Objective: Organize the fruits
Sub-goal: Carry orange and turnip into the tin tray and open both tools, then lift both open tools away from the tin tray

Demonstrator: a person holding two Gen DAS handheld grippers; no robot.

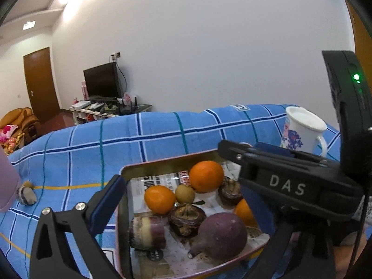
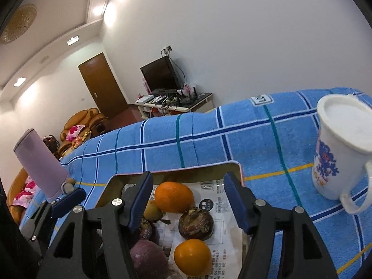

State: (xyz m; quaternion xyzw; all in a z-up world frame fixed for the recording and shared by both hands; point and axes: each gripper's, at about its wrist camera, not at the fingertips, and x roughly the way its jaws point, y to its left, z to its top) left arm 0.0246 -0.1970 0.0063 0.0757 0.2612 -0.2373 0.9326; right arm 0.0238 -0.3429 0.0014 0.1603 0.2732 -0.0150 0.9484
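A metal tin (image 1: 162,166) lined with newspaper sits on the blue plaid cloth and holds oranges (image 1: 206,176), a small brown longan (image 1: 184,193), dark mangosteens (image 1: 186,218), a purple sweet potato (image 1: 220,234) and a cut purple piece (image 1: 147,232). My left gripper (image 1: 183,200) is open over the tin; only its left finger shows, the right gripper's body covers the other. My right gripper (image 2: 187,200) is open above the tin (image 2: 186,171), over an orange (image 2: 174,196) and a mangosteen (image 2: 195,223). A loose fruit piece (image 1: 26,195) and a longan lie left on the cloth.
A white floral mug (image 2: 341,148) stands on the cloth to the right; it also shows in the left wrist view (image 1: 300,131). A pink bottle (image 2: 39,162) stands at the left. A TV stand, a door and a sofa are far behind.
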